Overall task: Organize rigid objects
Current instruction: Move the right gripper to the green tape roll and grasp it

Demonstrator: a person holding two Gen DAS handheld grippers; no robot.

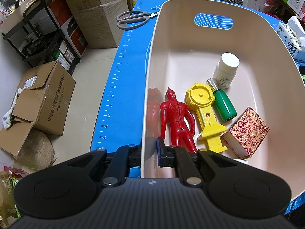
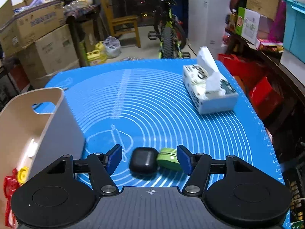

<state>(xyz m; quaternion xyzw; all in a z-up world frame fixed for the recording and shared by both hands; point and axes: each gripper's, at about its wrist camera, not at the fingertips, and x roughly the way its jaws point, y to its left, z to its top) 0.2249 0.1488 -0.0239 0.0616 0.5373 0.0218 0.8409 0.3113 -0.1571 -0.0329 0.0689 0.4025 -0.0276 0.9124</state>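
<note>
My left gripper (image 1: 149, 147) is shut on the near wall of a cream plastic bin (image 1: 152, 57), one finger outside and one inside. In the bin lie a red figure (image 1: 178, 118), a yellow toy (image 1: 204, 110), a green-handled tool (image 1: 224, 105), a white bottle (image 1: 226, 68) and a floral patterned box (image 1: 246, 131). In the right wrist view my right gripper (image 2: 149, 156) is open over the blue mat (image 2: 152, 105). A black earbud case (image 2: 143, 161) and a round green tin (image 2: 168, 159) lie side by side between its fingers, untouched. The bin (image 2: 47, 114) stands to the left.
Grey scissors (image 1: 133, 19) lie on the mat beyond the bin's far left corner. A tissue pack (image 2: 209, 91) sits at the mat's far right. Cardboard boxes (image 1: 43, 99), a black rack (image 1: 38, 38) and a bicycle (image 2: 167, 38) surround the table.
</note>
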